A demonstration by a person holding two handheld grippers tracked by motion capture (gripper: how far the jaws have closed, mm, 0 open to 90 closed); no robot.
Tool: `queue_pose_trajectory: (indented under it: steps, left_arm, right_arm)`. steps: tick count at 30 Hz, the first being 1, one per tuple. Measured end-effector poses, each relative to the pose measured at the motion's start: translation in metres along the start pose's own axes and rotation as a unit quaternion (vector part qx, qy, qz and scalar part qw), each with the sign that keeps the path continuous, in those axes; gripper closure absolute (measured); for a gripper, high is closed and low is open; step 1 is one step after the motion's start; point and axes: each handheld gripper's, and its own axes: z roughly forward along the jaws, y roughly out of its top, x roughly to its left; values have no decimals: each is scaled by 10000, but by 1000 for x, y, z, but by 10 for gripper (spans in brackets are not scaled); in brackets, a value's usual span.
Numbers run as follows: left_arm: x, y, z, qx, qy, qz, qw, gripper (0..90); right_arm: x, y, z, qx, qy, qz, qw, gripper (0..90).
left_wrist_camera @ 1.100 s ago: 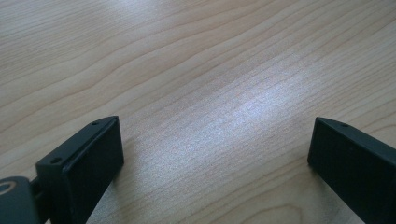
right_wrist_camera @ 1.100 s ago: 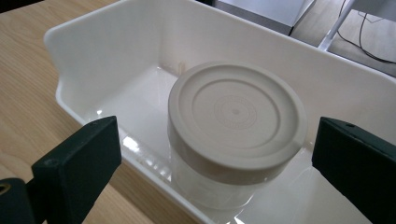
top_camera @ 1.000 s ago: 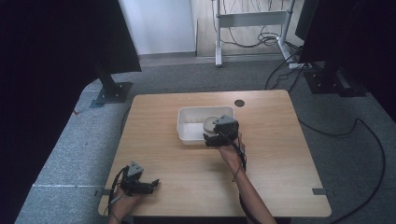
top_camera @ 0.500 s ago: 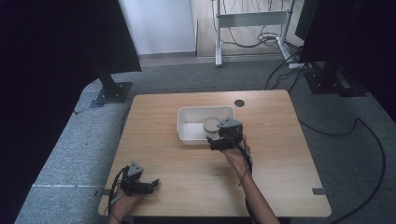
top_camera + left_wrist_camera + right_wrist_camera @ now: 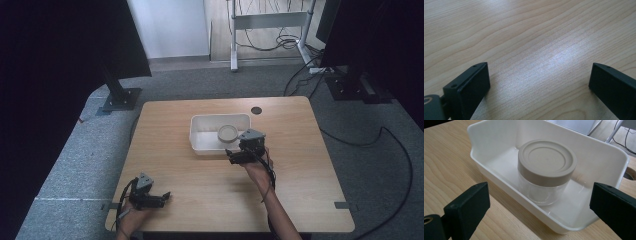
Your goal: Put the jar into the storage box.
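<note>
A clear jar [image 5: 546, 172] with a beige screw lid stands upright inside a white plastic bin [image 5: 499, 135], toward the bin's right end; in the high view the jar [image 5: 228, 133] shows as a pale round lid just above the middle of the frame, within the bin [image 5: 202, 145] that sits on the wooden bench [image 5: 310, 200]. In the right gripper view the jar fills the upper middle of the frame, with the bin's near wall crossing in front of its glass body, and the two black jaws stand wide apart at the lower left and lower right corners, holding nothing. The right gripper [image 5: 235, 157] sits in the high view just below the bin's lower right corner, spread and aimed toward the jar, close to the bin but not touching the jar. The left gripper [image 5: 161, 198] lies low at the lower left of the high view, near the bench's front edge and well apart from the bin; its own view shows only bare wood grain between jaws that are likewise spread and empty. Judging from this, the step in hand concerns the jar in the bin, with the right gripper lined up on it. A grasp would call for lifting the jaws over the near wall, bringing one to each side of the lid, then closing.
</note>
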Motion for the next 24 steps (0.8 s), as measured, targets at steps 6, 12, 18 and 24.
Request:
queue_pose_trajectory:
  steps: [6,12,18,24]
  left_arm:
    - [0,0,0,0,8,-1,10000,31]
    - [0,0,0,1,9,-9,10000,31]
    - [0,0,0,1,9,-9,10000,31]
    - [0,0,0,-1,8,-11,10000,31]
  right_arm:
    - [-2,-4,-7,-48,30,-12,10000,34]
    - [-3,-10,-16,-71,23,-37,10000,36]
    - [-6,-19,-24,-98,28,9,9999,36]
    - [-9,-26,-32,-96,-15,-5,10000,35]
